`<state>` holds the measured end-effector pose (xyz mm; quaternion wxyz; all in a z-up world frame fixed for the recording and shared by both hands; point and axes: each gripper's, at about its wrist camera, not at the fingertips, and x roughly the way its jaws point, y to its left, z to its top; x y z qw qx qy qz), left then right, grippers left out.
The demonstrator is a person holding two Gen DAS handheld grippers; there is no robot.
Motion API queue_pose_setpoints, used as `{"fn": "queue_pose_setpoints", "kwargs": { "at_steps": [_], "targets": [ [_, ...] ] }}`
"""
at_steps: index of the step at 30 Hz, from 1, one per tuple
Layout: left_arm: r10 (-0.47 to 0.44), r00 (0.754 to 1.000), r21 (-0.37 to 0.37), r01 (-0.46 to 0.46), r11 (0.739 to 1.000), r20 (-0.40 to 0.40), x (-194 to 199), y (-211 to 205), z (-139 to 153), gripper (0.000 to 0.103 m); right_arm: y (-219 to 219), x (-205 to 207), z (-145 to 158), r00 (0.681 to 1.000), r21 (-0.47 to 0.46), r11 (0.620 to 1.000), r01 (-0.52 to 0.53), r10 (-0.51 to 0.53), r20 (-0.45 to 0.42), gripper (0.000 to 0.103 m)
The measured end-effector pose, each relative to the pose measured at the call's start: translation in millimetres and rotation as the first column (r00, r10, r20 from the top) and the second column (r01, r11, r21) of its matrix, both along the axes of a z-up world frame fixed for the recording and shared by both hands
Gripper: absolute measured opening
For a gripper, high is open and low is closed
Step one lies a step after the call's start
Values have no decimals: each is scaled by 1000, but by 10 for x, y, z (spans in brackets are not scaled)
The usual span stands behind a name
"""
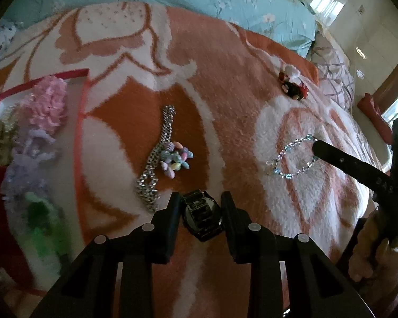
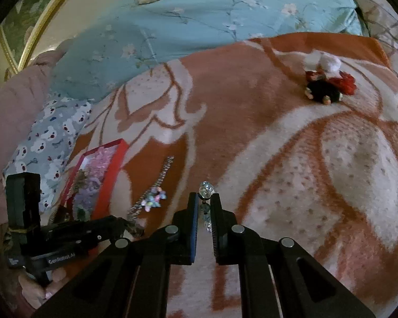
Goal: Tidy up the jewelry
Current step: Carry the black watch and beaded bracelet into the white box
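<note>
Bottom centre of both views: left gripper (image 1: 200, 212) fingers straddle black watch (image 1: 202, 216), grip unclear; right gripper (image 2: 204, 206) nearly closed around crystal bracelet (image 2: 206, 193). Beads may slip out, snagging fuzzy blanket (image 2: 252, 132).

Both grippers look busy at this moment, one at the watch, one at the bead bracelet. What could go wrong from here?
1. The left gripper straddles the black watch near the fingertips only; a shallow grip could let it slip.
2. The right gripper has just a few beads of the crystal bracelet between its fingers, so the loop may snag the fuzzy blanket.
3. The silver chain lies close beside the watch and might get dragged.
</note>
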<state>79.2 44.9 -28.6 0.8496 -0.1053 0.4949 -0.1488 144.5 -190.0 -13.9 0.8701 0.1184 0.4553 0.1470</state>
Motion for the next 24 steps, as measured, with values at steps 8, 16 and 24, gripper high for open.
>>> {"fn": "queue_pose_setpoints", "kwargs": {
  "at_steps": [8,16,24],
  "targets": [
    [51,997,-6,-51,999,58,-280,326,297,29,337,-4,90,997,27,997,-71,70,13,8],
    [133,986,3,-134,991,98,-541,770,511,29,806,55,91,986,67,984,-165,166,3,8],
    [228,966,22,-232,972,122,-782,1236,658,29,1375,73,109,964,97,959,-266,266,11,8]
  ]
}}
